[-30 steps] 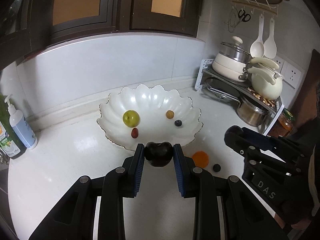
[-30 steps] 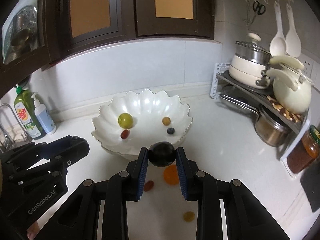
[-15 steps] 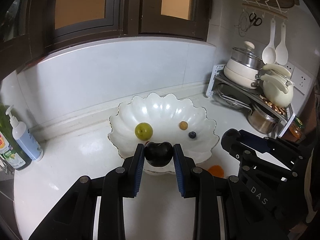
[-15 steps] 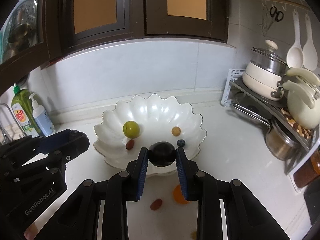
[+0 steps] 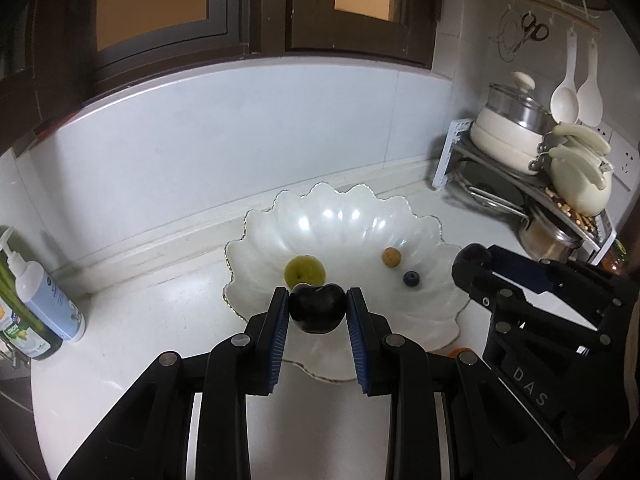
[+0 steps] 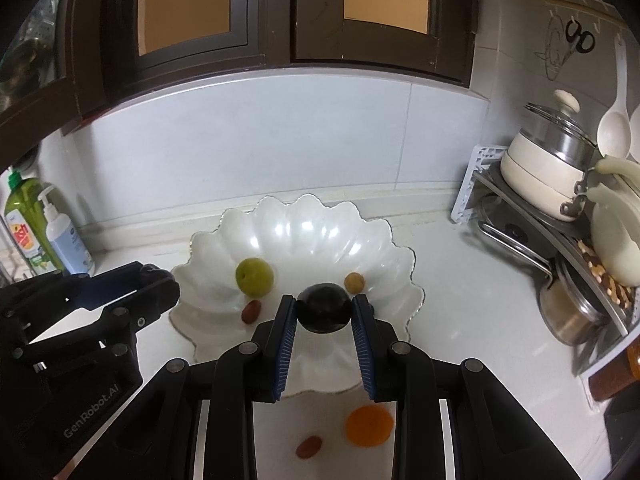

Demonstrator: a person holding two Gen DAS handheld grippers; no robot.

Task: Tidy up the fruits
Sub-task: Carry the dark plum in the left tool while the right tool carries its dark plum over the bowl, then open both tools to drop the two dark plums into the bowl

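Fruits: two dark plums, one clamped in each set of tongs, both over the near rim of the scalloped white bowl [image 5: 424, 224].

Left tongs [image 5: 318, 310] closed on a dark plum [image 5: 318, 309], pads pressed to both its sides; right tongs [image 6: 324, 314] gripping a second dark plum [image 6: 324, 313] the same way. In the bowl: green fruit [image 6: 254, 278] at 9 o'clock of centre, small red fruit [image 6: 251, 312] just below it at 7, tan round fruit [image 6: 354, 282] at 3, blueberry [image 5: 411, 278] at 4 (left view only; the held plum hides it from the right). On the white surface [image 6: 460, 320], outside the bowl at 6 o'clock: orange fruit [image 6: 369, 420] and another small red fruit [image 6: 308, 447], near each other, not touching. Soap bottles [image 6: 60, 236] far left at 9, pot rack [image 6: 560, 216] at 3.
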